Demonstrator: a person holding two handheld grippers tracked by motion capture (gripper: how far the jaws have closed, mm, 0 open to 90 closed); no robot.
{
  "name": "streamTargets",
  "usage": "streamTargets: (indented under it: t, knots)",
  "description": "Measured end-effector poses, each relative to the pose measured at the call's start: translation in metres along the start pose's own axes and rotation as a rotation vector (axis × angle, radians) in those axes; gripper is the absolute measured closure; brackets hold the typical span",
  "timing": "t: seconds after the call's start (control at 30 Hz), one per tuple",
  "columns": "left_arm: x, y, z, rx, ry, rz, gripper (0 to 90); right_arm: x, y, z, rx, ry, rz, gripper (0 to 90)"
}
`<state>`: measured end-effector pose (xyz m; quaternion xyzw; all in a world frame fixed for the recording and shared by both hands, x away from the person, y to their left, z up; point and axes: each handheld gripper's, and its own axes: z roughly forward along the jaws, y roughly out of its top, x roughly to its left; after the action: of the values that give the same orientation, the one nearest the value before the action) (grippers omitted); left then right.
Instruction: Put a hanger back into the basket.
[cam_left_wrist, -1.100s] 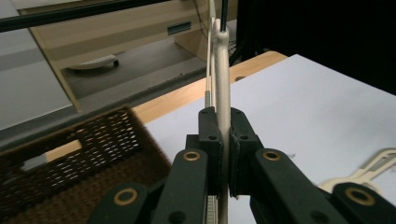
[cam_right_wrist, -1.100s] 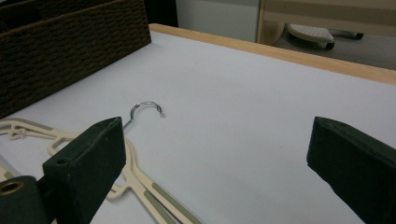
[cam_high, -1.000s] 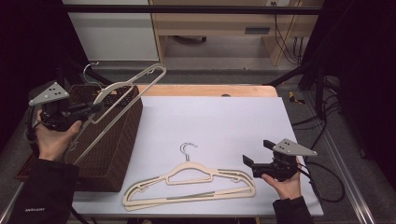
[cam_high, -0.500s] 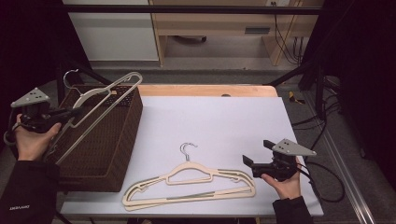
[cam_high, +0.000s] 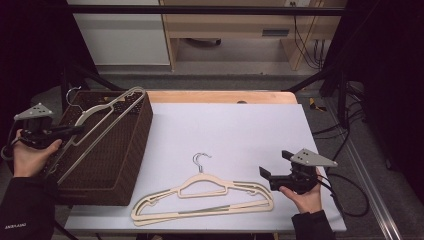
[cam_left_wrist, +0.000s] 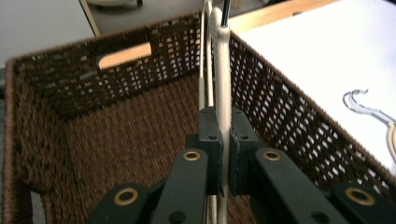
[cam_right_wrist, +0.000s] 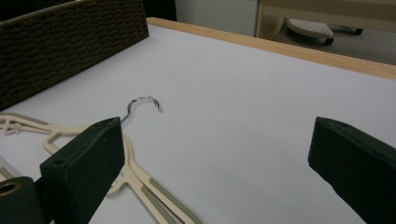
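1. The left claw (cam_high: 70, 131) is squeezed tight on a cream hanger (cam_high: 107, 117). Its two black jaws pinch the thin hanger bar (cam_left_wrist: 220, 93) between them.
2. This hanger is tilted over the brown basket (cam_high: 125, 165). Its low end goes down inside the basket, and its top end pokes up past the basket's far rim. Its metal hook (cam_high: 71, 93) sticks out above the basket's far left corner.
3. The hand (cam_high: 30, 155) holding this claw is just left of the basket.
4. The right claw (cam_high: 265, 174) is wide open and holds nothing. It is well to the right of the basket, low over the white table (cam_high: 240, 125).
5. Two more cream hangers (cam_high: 205, 197) lie flat on the table, stacked, just right of the basket. The right claw points at their right end.
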<state>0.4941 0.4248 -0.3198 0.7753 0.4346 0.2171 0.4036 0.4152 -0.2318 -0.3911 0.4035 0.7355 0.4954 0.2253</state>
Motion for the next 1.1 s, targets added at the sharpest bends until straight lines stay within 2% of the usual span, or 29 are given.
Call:
streamTargets:
  t: [0.23, 0.4, 0.63, 0.73, 0.9, 0.97, 1.1]
  knots:
    - [0.008, -0.021, 0.013, 0.108, -0.007, -0.034, 86.3, 0.000, 0.000, 0.002, 0.005, 0.004, 0.002, 4.1]
    - [0.010, -0.030, 0.019, 0.168, 0.000, -0.024, 86.3, 0.000, -0.001, 0.003, 0.013, 0.007, -0.002, 4.2]
    - [0.010, -0.033, 0.036, 0.206, 0.000, -0.048, 85.4, 0.001, -0.002, 0.005, 0.017, 0.009, 0.002, 4.2]
    - [0.011, -0.034, 0.041, 0.222, 0.018, -0.091, 84.5, 0.002, -0.002, 0.005, 0.015, 0.011, 0.005, 4.2]
    - [0.015, -0.036, 0.042, 0.233, 0.087, -0.149, 80.9, 0.002, -0.001, 0.005, 0.013, 0.014, 0.001, 4.5]
    - [0.016, -0.037, 0.037, 0.212, 0.114, -0.173, 76.6, 0.003, -0.001, 0.006, 0.016, 0.016, -0.003, 4.7]
    - [0.015, -0.037, 0.022, 0.143, 0.174, -0.187, 61.8, 0.004, 0.000, 0.008, 0.018, 0.029, -0.007, 5.4]
